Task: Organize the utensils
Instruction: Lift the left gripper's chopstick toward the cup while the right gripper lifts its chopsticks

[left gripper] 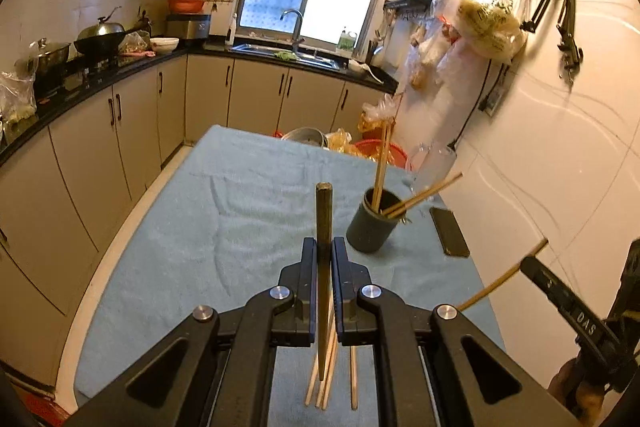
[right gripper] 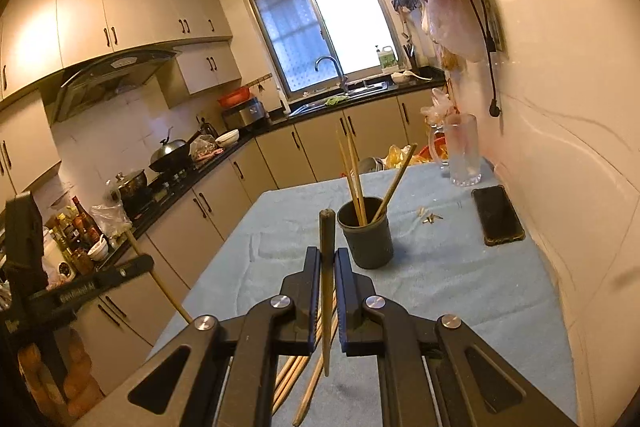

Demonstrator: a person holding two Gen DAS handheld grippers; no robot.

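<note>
Chopsticks were held by both tools: one dark-tipped chopstick [left gripper: 323, 227] was pinched between the jaws of the left gripper [left gripper: 323, 247], and another chopstick [right gripper: 326, 247] was pinched upright between the jaws of the right gripper [right gripper: 327, 255]. Just beyond both, a dark holder cup [left gripper: 370, 223] stood on the cloth-covered worktop [left gripper: 224, 211] with several chopsticks [left gripper: 382, 163] leaning inside. Loose chopsticks [left gripper: 326, 367] lay well short of the cup, under the left gripper. A phone [right gripper: 497, 215] lay to the right of the cup, near a glass mug [right gripper: 463, 151].
</note>
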